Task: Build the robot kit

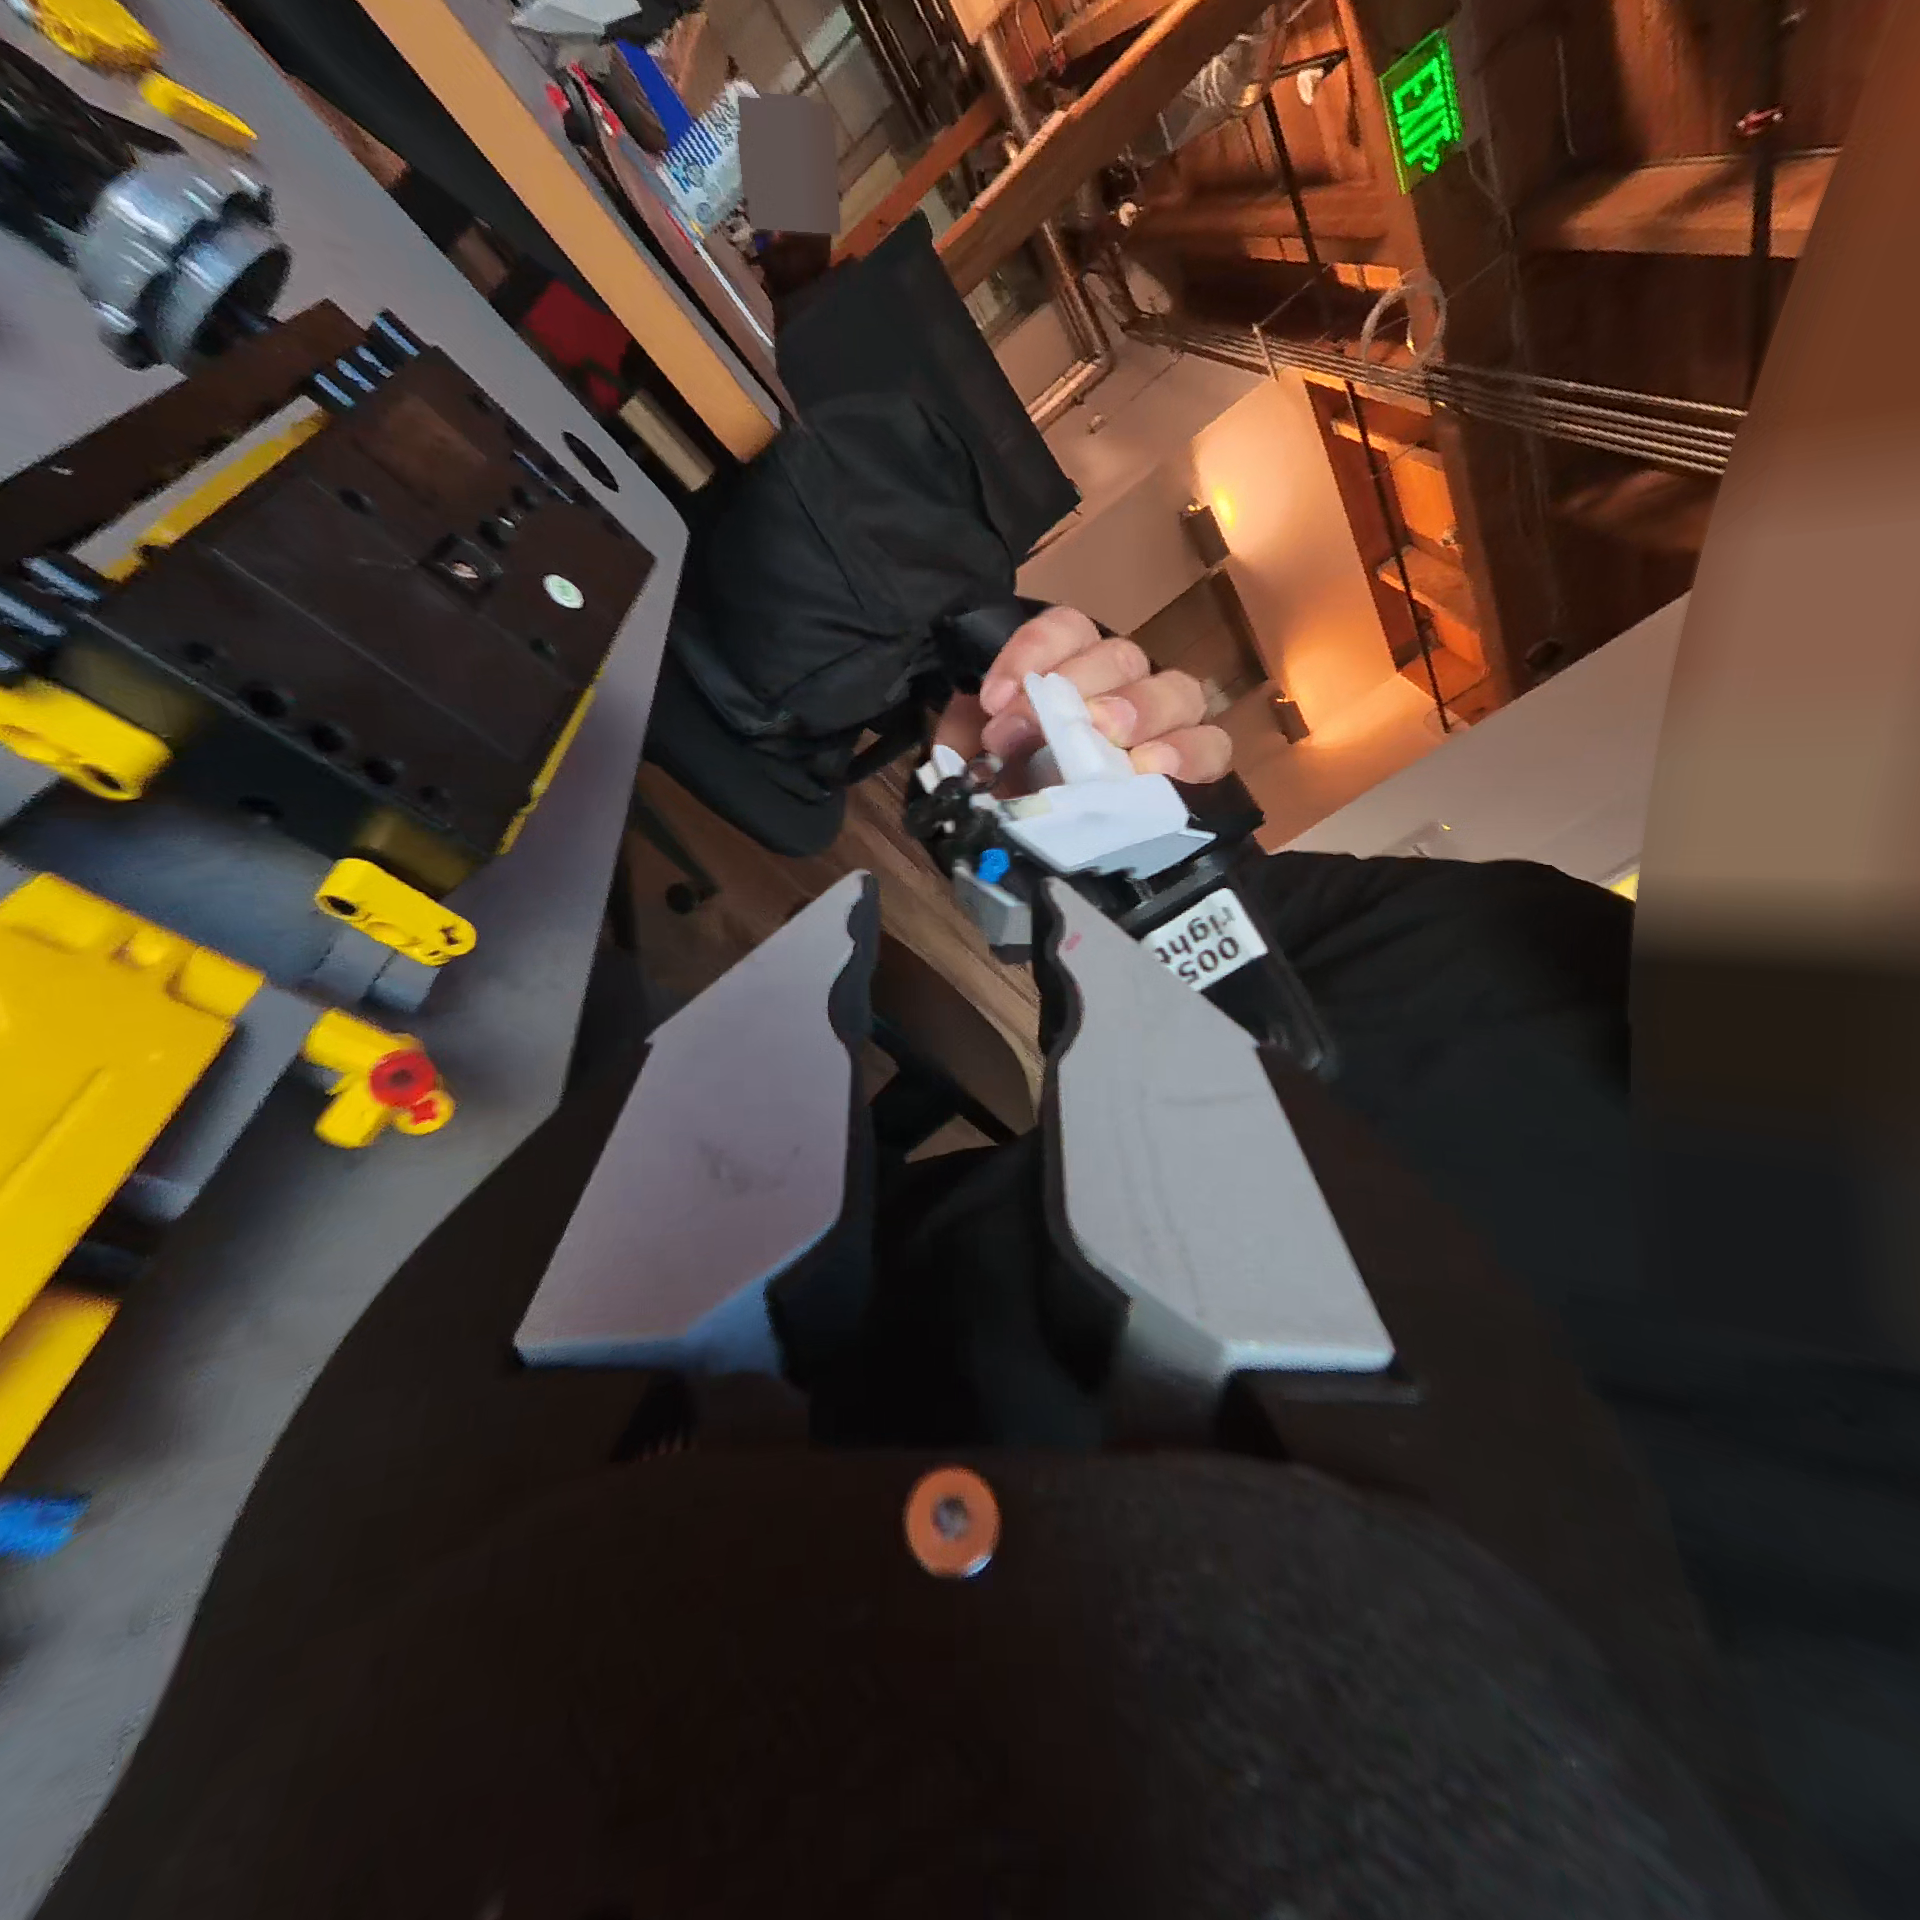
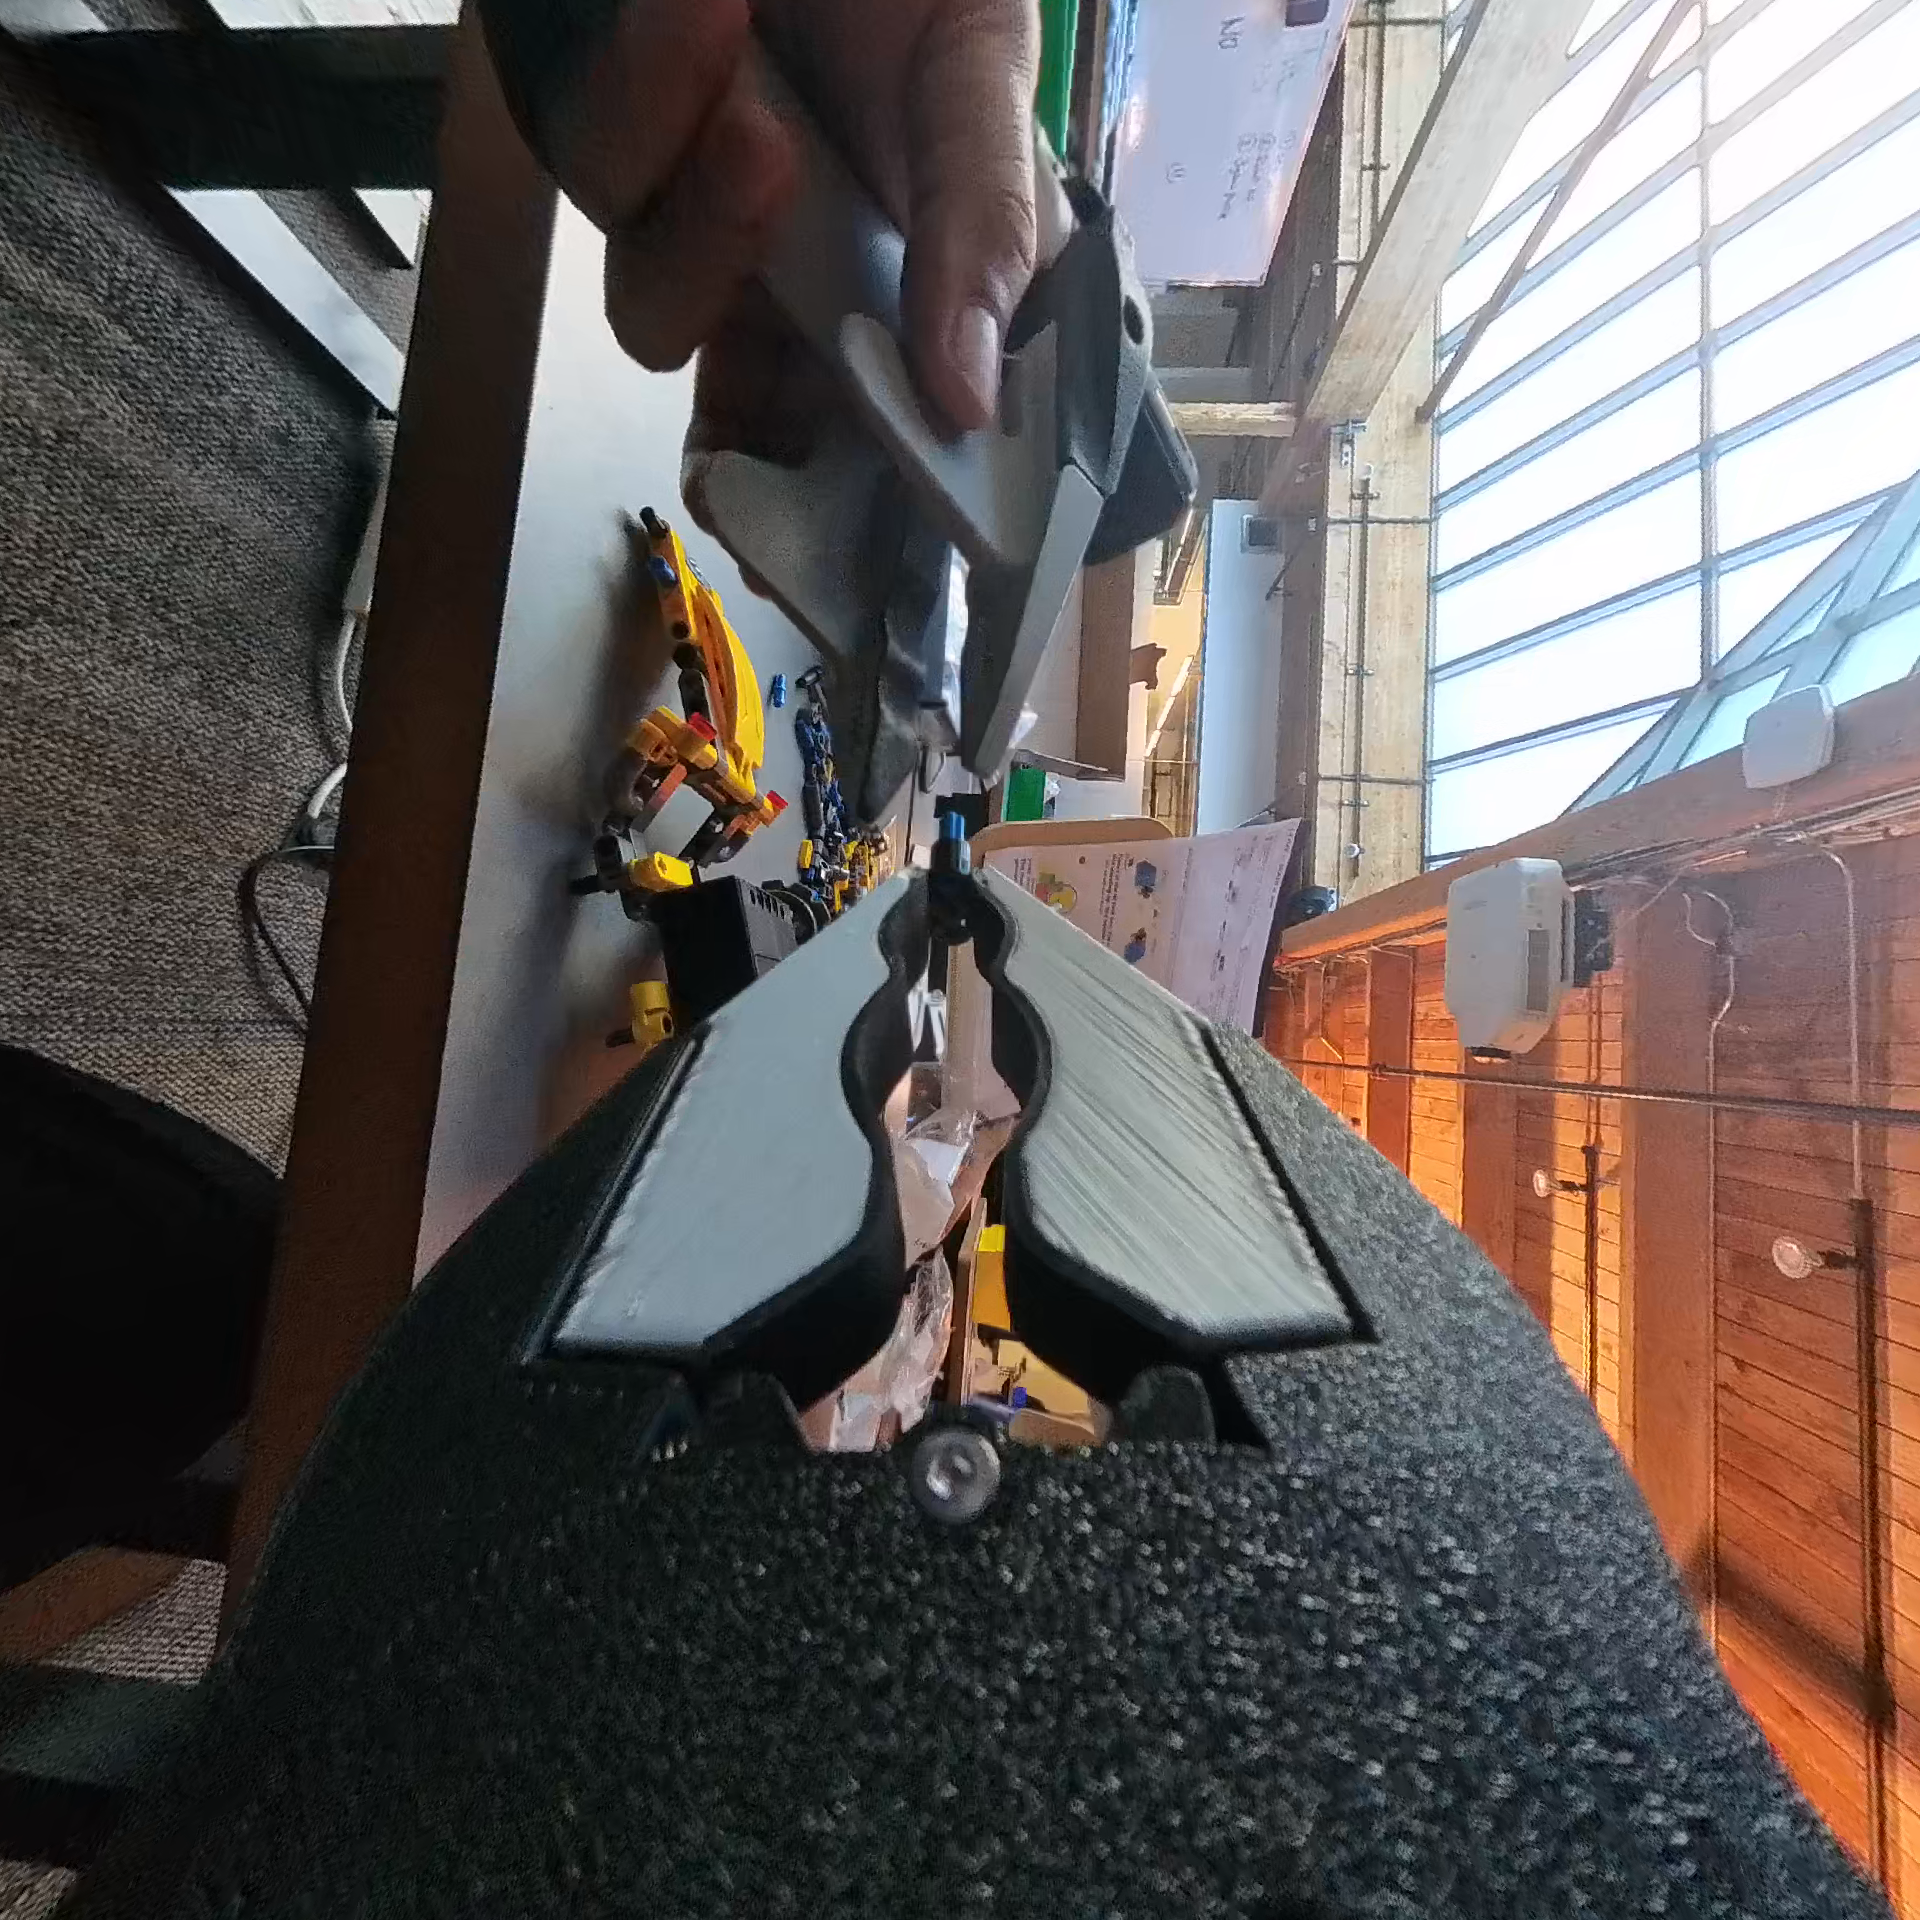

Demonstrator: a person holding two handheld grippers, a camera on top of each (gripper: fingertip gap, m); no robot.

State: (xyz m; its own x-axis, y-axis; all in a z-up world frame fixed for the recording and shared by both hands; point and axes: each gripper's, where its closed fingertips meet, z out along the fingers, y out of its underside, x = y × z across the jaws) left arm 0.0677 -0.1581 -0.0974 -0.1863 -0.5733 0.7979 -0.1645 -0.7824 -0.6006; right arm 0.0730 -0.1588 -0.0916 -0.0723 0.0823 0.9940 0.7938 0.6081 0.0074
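1. grippers first: our right gripper (image 2: 951, 902) is pinched onto a small black piece with a blue pin (image 2: 950, 868), held right at the fingertips, up in the air beyond the table's edge
2. our left gripper (image 1: 961, 914) has its jaws parted with nothing between them, tips hovering near the right gripper (image 1: 1081, 821) and the hand (image 1: 1091, 686) around it
3. on the grey table (image 1: 499, 343) sit a black block (image 1: 353, 582), yellow pieces (image 1: 395, 920) and a yellow piece with a red pin (image 1: 384, 1091); the right wrist view shows the yellow and black build (image 2: 707, 717) lying well away from the held piece
4. risk, as we judge it: the grip is only at the very tips on a small part, so a twist or a nudge from the left gripper (image 2: 935, 665), which hangs just above it, could flick it loose; it would likely drop past the table edge to the carpet (image 2: 156, 520)
5. hard to read: both views are tilted and blurred; the shape of the held piece is too small to make out
6. the left view hides that piece behind its own right-hand finger, and we can't tell whether anything touches it besides the right gripper's tips
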